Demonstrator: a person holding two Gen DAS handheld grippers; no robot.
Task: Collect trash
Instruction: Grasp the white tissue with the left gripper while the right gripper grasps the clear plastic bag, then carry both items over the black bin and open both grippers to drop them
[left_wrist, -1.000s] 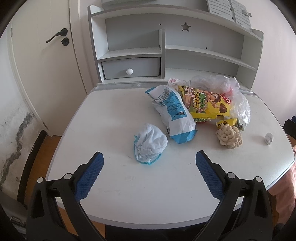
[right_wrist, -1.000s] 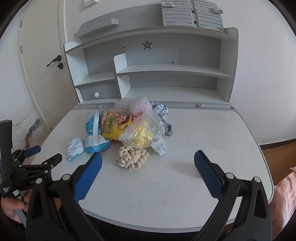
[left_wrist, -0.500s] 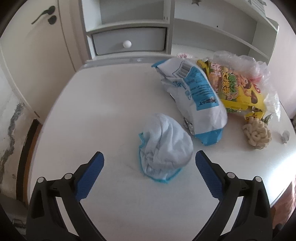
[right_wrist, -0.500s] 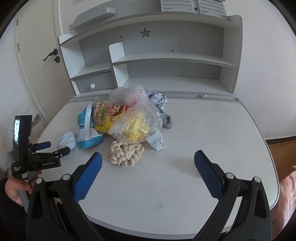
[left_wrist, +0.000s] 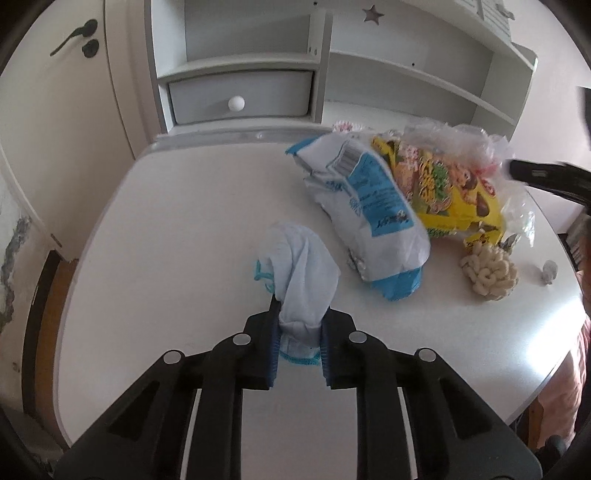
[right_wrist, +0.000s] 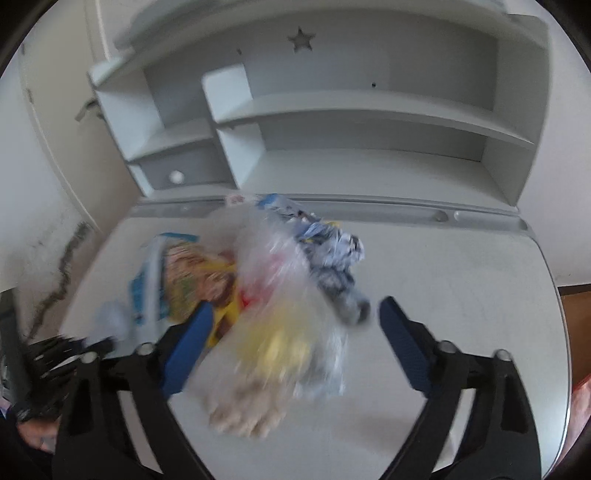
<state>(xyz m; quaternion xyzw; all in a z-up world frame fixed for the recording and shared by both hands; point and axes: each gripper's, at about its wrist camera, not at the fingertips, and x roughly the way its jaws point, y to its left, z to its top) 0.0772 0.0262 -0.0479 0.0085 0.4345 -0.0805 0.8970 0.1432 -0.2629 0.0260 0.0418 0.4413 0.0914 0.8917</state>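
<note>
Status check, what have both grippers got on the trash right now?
Left gripper has just closed, clamped on the pale blue wad. Right gripper closing around the clear bag, not gripping yet. Nothing blocking.

Taking the blue-and-white bag (left_wrist: 364, 218) as the landmark: the desk (left_wrist: 184, 229) on its door side lies bare back to the drawer (left_wrist: 240, 98), a wide lane. Just in front of the bag, the crumpled white mask (left_wrist: 301, 280) sits apart from it by a narrow strip of bare top. Tight against the bag's far side lie the yellow snack packet (left_wrist: 443, 192) and the clear plastic bag (left_wrist: 461, 144), with no gap between. The ring-shaped snack pile (left_wrist: 487, 273) blocks the near corner there. Past it a small grey scrap (left_wrist: 549, 271) stands alone amid bare surface. Behind the bag, the shelf unit (left_wrist: 325, 59) walls off the back.
</note>
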